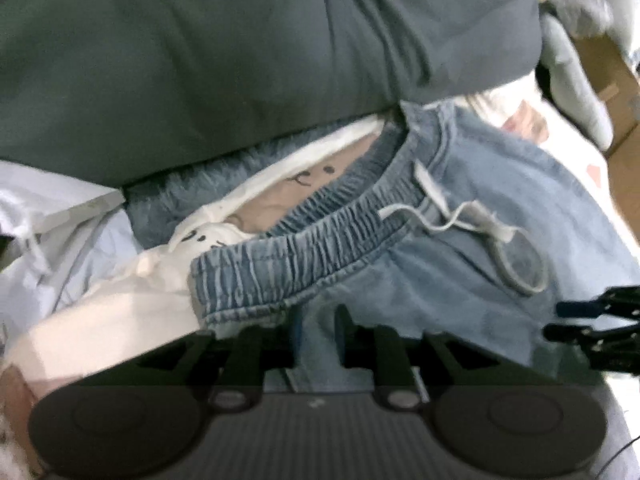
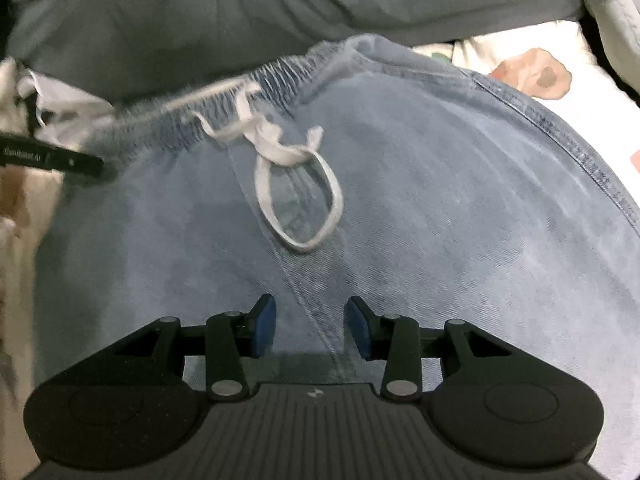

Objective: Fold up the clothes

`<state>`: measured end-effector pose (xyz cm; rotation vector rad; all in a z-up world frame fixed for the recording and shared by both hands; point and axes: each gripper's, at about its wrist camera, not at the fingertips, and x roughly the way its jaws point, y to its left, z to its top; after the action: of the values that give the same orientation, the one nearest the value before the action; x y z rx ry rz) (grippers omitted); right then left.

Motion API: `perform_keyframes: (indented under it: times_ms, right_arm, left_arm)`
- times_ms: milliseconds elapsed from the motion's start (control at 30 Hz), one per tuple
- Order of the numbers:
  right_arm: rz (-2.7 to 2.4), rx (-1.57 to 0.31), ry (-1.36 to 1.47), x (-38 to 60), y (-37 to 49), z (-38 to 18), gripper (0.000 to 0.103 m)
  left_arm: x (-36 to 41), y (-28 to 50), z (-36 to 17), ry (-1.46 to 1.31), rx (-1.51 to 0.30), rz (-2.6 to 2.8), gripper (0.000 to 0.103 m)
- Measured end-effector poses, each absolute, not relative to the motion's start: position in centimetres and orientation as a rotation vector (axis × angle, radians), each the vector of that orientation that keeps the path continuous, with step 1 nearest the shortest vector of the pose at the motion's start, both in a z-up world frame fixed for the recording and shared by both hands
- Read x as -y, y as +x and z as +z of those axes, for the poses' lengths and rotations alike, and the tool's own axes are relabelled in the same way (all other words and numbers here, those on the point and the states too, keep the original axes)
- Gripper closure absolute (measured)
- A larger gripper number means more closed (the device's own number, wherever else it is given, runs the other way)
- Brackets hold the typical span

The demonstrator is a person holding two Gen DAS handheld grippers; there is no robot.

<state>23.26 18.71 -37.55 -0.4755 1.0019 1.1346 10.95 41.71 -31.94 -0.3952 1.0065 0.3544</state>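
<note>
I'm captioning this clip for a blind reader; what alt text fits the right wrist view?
The right hand-held gripper, open, hovers over light blue denim pants with an elastic waistband and a white drawstring looped on the fabric. Gray bedding lies beyond, and the left hand-held gripper reaches the waistband's left end.

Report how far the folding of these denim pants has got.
Done: nothing looks folded; the denim pants lie spread, drawstring loose on top. In hand: the left gripper is closed on fabric just below the elastic waistband; the right gripper hovers open over the front seam. Left: every fold.
</note>
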Motion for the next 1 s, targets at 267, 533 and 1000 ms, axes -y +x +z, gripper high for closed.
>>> perform_keyframes:
  times_ms: [267,533,1000]
  right_arm:
    - [1.233,-1.046,-0.449,-19.6,20.1,-37.5,0.073]
    - [1.282,-1.031,-0.530,-19.4,16.4,-39.0,0.073]
    - [1.266,-1.117,-0.554,-18.0,17.1,-38.8,0.073]
  left_arm:
    - [-38.0,9.6,-33.1,-0.501,-1.027,0.210,0.085]
    - [-35.9,8.4,-36.4,-0.435,-1.122,0.209,0.100]
    - [-38.5,10.1,-33.5,-0.319,-1.062,0.300,0.092]
